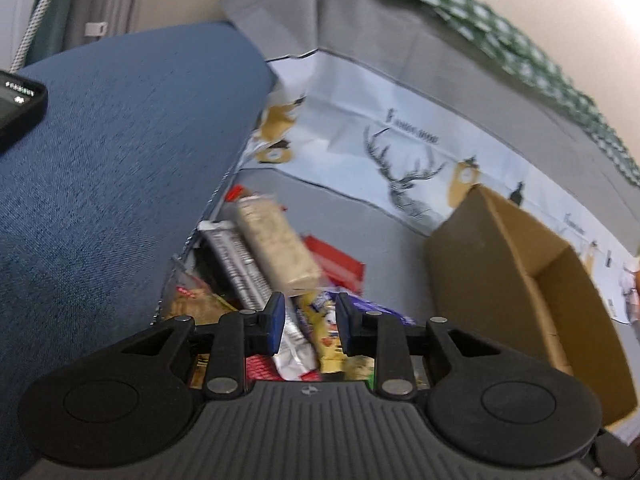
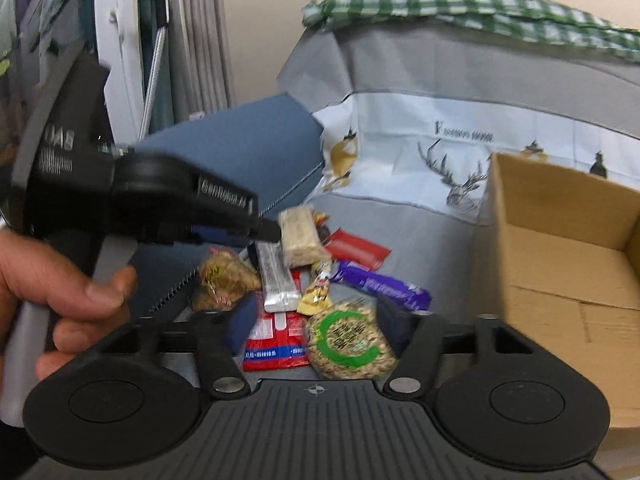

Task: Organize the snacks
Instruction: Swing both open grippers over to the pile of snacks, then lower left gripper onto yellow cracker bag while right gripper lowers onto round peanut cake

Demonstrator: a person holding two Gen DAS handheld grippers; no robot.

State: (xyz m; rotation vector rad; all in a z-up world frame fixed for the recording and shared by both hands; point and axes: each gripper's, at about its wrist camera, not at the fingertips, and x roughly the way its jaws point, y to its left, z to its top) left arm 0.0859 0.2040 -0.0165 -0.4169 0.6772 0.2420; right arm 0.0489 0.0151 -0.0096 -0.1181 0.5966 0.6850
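Note:
A pile of snacks lies on the grey cloth. My left gripper is shut on the near end of a beige cereal bar, held slightly above the pile. In the right wrist view a hand holds that left gripper, its tip at the cereal bar. My right gripper is open and wide. A round green-labelled nut cake lies between its fingers, unheld. A purple bar, red packet, silver bar and yellow stick lie beyond.
An open cardboard box stands right of the pile, also shown as the box. A blue cushion borders the pile on the left, with a phone on it. A green checked cloth lies behind.

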